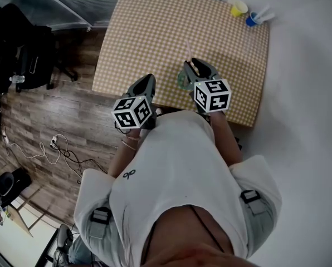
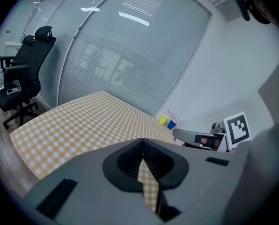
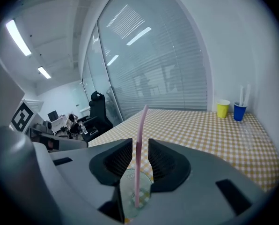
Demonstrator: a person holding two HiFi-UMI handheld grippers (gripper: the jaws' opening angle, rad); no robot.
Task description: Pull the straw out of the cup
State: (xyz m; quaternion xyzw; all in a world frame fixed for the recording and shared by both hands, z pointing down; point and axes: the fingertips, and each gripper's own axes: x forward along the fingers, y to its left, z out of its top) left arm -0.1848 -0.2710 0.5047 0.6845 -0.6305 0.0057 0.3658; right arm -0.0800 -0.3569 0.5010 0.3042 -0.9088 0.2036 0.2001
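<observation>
Straw (image 3: 140, 130) upright between jaws of right hand-held gripper (image 3: 138, 146)

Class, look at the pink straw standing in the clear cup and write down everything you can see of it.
The straw is a thin, pale pink tube, plastic by its look, curving slightly to one side near its top. It stands almost upright with its lower end inside a clear cup on the checked tablecloth. Its middle passes between the ribbed pads of the right tool, whose jaws stand narrowly apart round it and are not clamped; whether one pad brushes it cannot be told.
</observation>
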